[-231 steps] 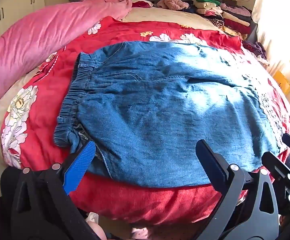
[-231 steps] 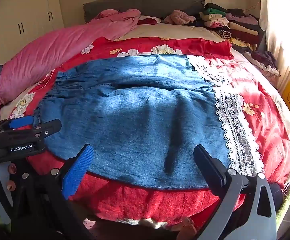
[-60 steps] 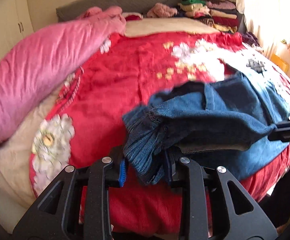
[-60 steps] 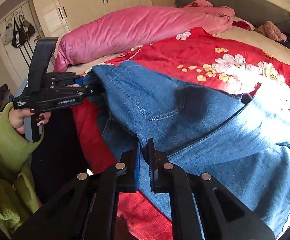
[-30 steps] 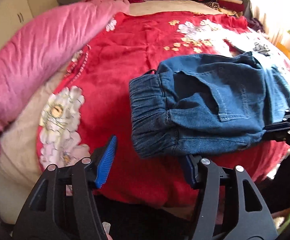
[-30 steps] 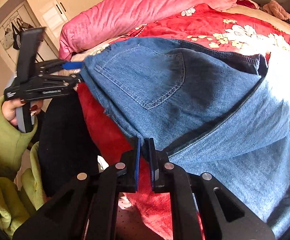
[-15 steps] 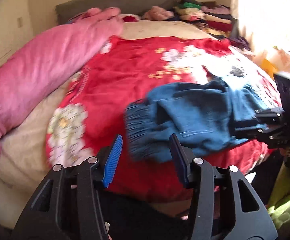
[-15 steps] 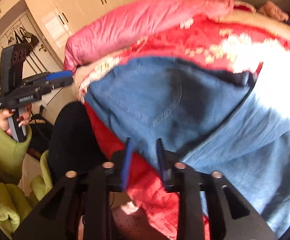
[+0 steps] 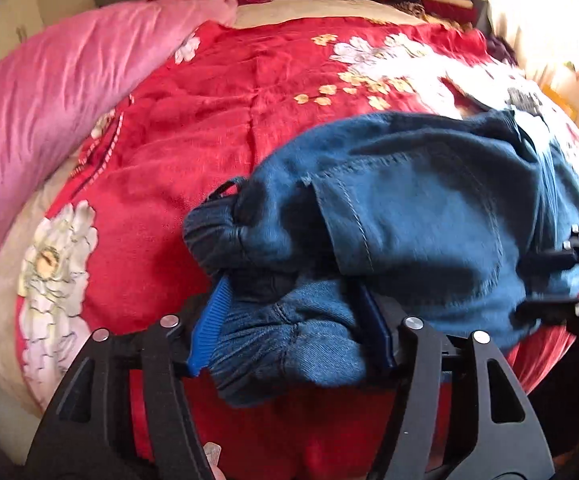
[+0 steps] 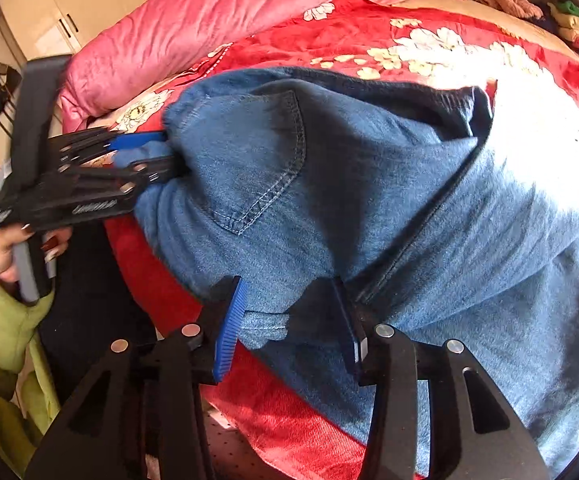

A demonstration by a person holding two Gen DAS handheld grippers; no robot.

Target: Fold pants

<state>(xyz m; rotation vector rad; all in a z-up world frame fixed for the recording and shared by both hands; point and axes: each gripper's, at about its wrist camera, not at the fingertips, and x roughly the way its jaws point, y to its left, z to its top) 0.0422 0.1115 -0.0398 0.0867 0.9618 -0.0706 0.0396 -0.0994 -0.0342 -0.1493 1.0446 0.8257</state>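
Harsh sun glare upper right, motion blur w/ fisheye warp, dark vignette at corners.

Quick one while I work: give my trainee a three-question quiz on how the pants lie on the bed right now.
1. True or false: the pink quilt lies apart from the pants, with bedspread showing between them.
2. What lies directly under the pants? A. a red floral bedspread B. a bare mattress C. a green towel
3. Which stitched feature of the pants faces up?
Key: 1 true; 2 A; 3 a pocket.
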